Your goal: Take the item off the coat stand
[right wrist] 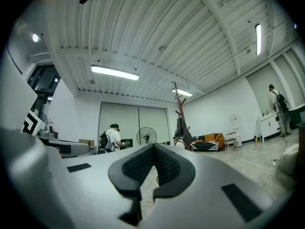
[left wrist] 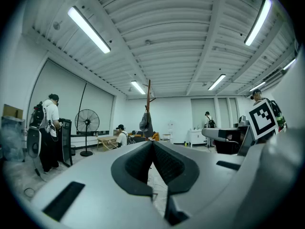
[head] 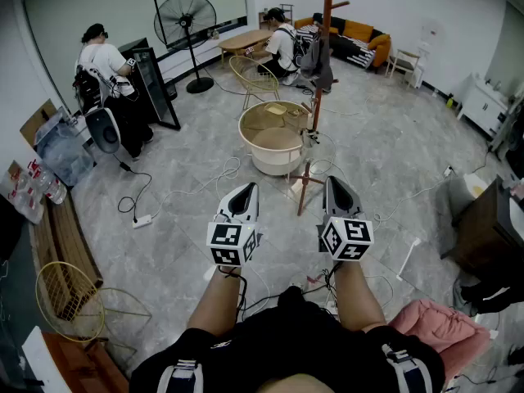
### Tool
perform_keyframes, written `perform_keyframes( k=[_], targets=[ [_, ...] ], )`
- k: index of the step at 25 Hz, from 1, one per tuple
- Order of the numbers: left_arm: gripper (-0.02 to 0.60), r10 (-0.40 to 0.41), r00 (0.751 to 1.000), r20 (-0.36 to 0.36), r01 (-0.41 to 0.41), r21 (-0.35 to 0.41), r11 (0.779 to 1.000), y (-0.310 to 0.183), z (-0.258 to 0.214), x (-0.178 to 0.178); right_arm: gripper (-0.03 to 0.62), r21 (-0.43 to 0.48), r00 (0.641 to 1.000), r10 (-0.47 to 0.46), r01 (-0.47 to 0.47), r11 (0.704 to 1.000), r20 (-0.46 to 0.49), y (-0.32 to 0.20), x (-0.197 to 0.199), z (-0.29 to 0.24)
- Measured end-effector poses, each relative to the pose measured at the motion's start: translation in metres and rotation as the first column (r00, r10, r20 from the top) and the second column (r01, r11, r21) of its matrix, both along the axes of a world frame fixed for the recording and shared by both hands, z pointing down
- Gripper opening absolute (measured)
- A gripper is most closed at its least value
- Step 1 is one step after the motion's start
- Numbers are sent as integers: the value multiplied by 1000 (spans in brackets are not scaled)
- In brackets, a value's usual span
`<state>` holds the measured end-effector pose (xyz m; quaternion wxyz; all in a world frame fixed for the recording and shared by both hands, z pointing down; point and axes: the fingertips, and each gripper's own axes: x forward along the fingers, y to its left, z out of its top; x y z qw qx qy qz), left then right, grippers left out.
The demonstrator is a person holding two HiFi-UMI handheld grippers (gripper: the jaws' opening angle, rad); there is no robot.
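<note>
The grey left gripper (head: 245, 190) with its black-and-white marker cube has its jaws pressed together, and nothing is between them. Ahead at 11 o'clock sits a round pale wooden tub (head: 274, 163). The tall brown wooden coat stand (head: 316, 97) rises at 12 o'clock. The dark grey jacket (head: 318, 62) hangs high on it (well apart from both grippers). The right gripper (head: 336, 185), at 1 o'clock, is squeezed tight and empty too.
</note>
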<state>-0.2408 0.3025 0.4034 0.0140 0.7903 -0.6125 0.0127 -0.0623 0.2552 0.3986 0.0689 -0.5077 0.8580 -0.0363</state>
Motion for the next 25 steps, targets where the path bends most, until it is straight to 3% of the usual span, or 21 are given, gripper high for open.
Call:
perform_keyframes(
  k=[13, 25],
  targets=[
    [17, 48, 999, 22, -47, -47, 998, -57, 22, 21, 17, -58, 1000, 24, -24, 998, -1, -54, 16, 26],
    [17, 97, 994, 53, -95, -50, 994, -205, 17, 51, 17, -60, 999, 39, -38, 997, 21, -192, 40, 31]
  ],
)
